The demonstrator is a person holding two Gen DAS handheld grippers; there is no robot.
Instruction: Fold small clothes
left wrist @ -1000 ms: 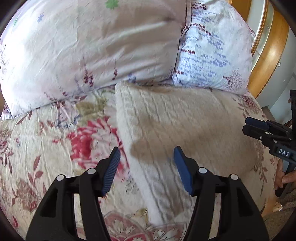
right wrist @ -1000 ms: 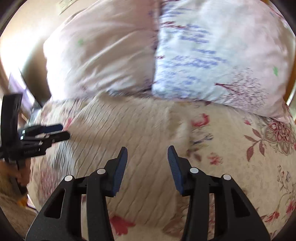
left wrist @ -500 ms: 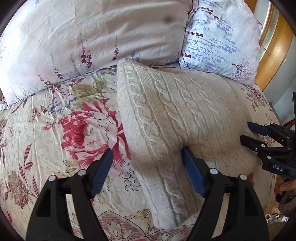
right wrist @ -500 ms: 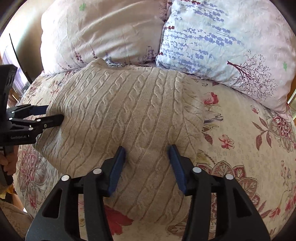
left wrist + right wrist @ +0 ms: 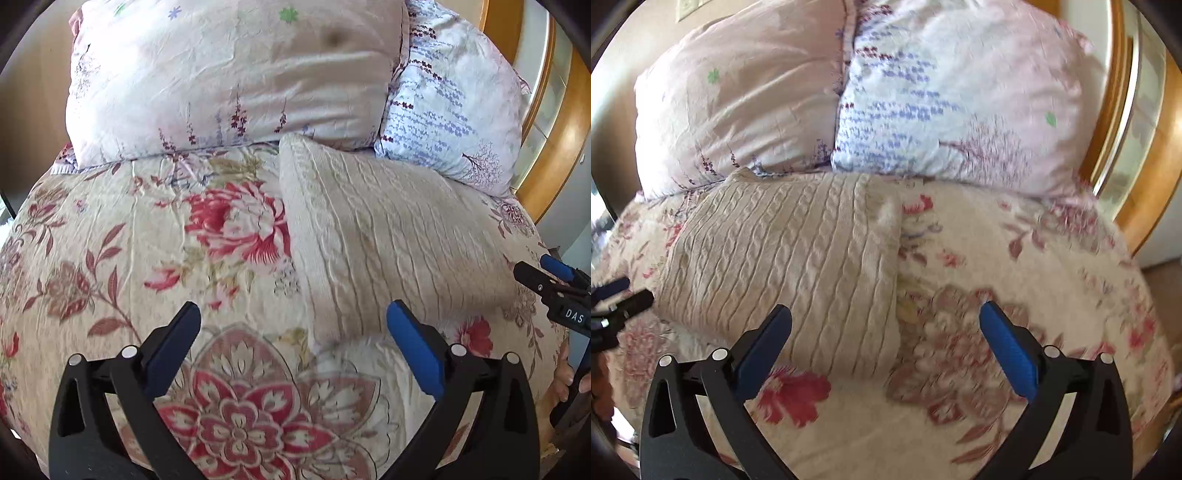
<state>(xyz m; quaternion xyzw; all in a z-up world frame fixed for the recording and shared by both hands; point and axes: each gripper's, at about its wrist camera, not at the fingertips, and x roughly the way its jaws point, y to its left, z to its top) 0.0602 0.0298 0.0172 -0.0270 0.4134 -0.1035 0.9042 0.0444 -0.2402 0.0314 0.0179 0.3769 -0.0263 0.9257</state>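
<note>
A cream cable-knit sweater (image 5: 384, 243) lies folded into a flat rectangle on the floral bedspread (image 5: 155, 258), its far edge near the pillows. My left gripper (image 5: 293, 338) is wide open and empty, above the sweater's near left corner. My right gripper (image 5: 884, 338) is wide open and empty, above the near right corner of the sweater (image 5: 798, 258). The right gripper's tips (image 5: 543, 273) show at the right edge of the left wrist view. The left gripper's tips (image 5: 624, 295) show at the left edge of the right wrist view.
Two pillows lean at the head of the bed, a pink floral one (image 5: 229, 74) on the left and a white one with blue print (image 5: 454, 122) on the right. A wooden headboard (image 5: 1123, 122) curves behind them at the right. The bedspread (image 5: 1015, 258) extends around the sweater.
Both grippers have pulled back from the sweater and opened wider. The sweater lies as it did.
</note>
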